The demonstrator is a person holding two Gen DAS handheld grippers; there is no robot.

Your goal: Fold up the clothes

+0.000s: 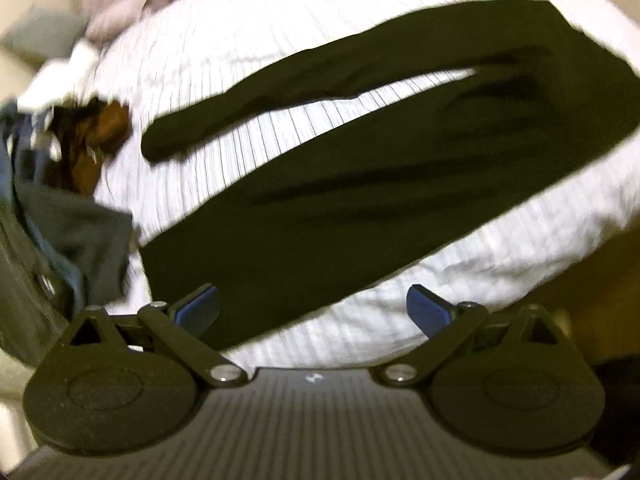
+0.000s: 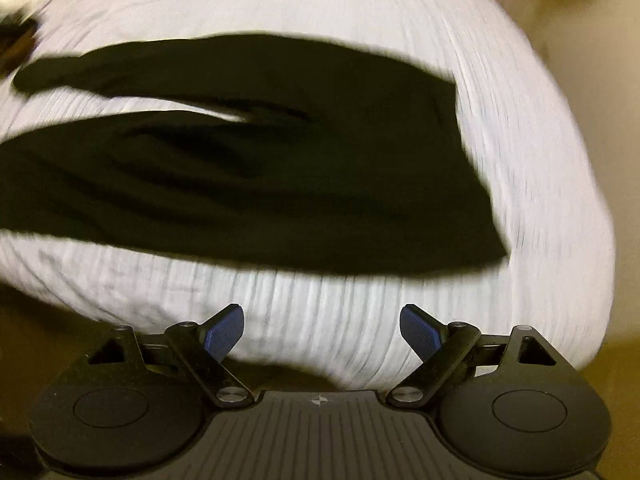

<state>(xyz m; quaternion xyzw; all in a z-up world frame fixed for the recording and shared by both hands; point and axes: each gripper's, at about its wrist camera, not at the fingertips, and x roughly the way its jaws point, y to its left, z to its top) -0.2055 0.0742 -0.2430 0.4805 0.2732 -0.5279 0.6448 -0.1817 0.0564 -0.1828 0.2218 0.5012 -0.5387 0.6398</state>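
Observation:
A pair of black trousers lies spread flat on a white striped bed cover, its two legs parted in a narrow V. In the left wrist view my left gripper hovers open over the near leg's hem end, blue pads wide apart and holding nothing. The right wrist view shows the trousers with the waistband towards the right. My right gripper is open over the cover just short of the trousers' near edge. Both views are motion-blurred.
A heap of other clothes, dark grey, blue and brown, sits at the left edge of the bed. A pale pillow or cloth lies at the far left. The bed's near edge drops to a brownish floor.

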